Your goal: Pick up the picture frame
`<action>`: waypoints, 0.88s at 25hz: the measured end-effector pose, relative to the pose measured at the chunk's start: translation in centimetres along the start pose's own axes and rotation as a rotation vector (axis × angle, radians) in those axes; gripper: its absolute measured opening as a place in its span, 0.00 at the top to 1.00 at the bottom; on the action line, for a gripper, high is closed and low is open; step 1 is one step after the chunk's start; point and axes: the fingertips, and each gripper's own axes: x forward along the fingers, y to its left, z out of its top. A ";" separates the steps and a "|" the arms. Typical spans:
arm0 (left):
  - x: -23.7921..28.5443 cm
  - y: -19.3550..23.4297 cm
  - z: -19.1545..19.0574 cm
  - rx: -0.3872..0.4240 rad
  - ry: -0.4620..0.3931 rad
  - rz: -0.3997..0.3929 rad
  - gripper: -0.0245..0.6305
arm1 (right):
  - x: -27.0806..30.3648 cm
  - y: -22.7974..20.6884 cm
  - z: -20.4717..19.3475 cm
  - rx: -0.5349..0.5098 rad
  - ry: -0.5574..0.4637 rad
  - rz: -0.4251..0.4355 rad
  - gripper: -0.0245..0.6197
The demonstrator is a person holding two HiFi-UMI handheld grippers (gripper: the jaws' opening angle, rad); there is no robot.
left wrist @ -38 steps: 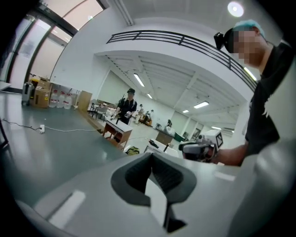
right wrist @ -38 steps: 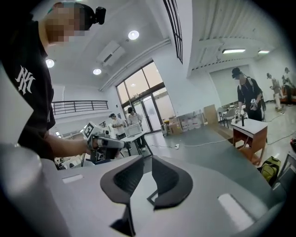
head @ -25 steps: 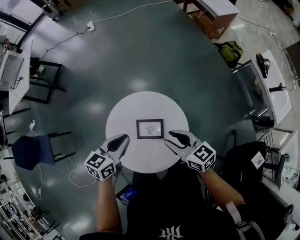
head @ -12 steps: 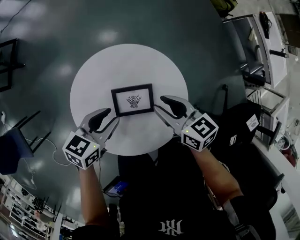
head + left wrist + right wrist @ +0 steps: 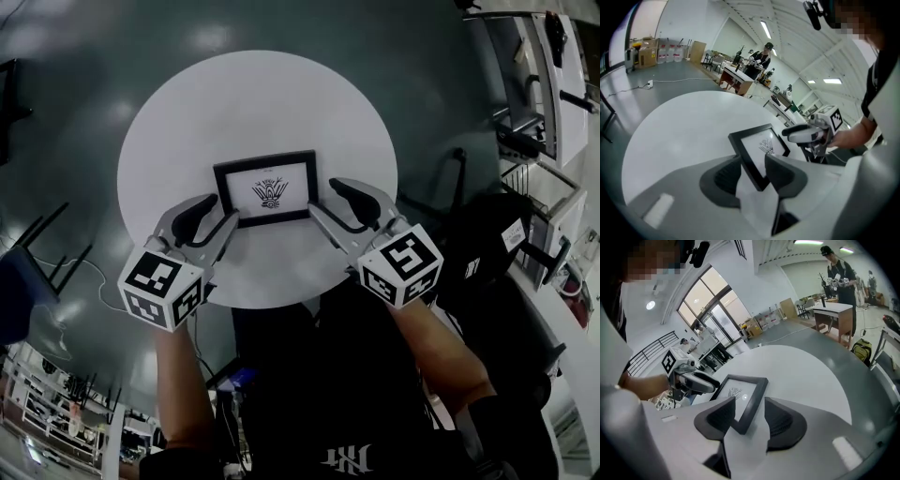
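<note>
A black picture frame (image 5: 267, 187) with a small drawing lies flat in the middle of the round white table (image 5: 178, 112). My left gripper (image 5: 211, 221) sits at the frame's near left corner. In the left gripper view that corner of the frame (image 5: 757, 154) lies between the left gripper (image 5: 751, 177) jaws, which are opening and do not press on it. My right gripper (image 5: 337, 208) sits at the near right corner. In the right gripper view the frame (image 5: 743, 397) reaches in between the right gripper (image 5: 747, 418) jaws, also opening, with gaps on both sides.
A black chair (image 5: 497, 244) stands right of the table, with desks (image 5: 553, 66) beyond it. A blue chair (image 5: 11, 291) is at the left edge. A person (image 5: 838, 268) stands far off by a wooden table (image 5: 832, 315).
Both grippers have come down to the table and reached the frame's near corners. Their jaws stand wider than before. The table now fills more of the head view.
</note>
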 end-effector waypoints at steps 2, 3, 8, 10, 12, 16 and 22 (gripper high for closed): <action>0.2 0.4 -0.3 -0.023 0.011 0.017 0.72 | 0.4 0.0 0.0 -0.006 0.006 -0.009 0.66; 0.3 0.6 -0.4 -0.034 0.013 0.026 0.72 | 0.7 -0.1 0.0 -0.011 0.008 -0.016 0.66; 0.7 0.9 -0.4 -0.072 0.027 0.051 0.73 | 1.4 -0.2 0.0 -0.025 0.027 -0.047 0.68; 0.9 0.8 -0.6 -0.086 0.038 0.055 0.74 | 1.5 -0.2 -0.2 -0.030 0.034 -0.053 0.68; 1.1 0.8 -0.6 -0.104 0.038 0.050 0.74 | 1.8 -0.2 -0.3 -0.027 0.036 -0.055 0.70; 1.2 1.0 -0.6 -0.102 0.038 0.052 0.77 | 2.0 -0.3 -0.4 -0.030 0.039 -0.064 0.73; 1.2 1.0 -0.6 -0.100 0.038 0.067 0.78 | 2.1 -0.3 -0.6 -0.019 0.038 -0.092 0.77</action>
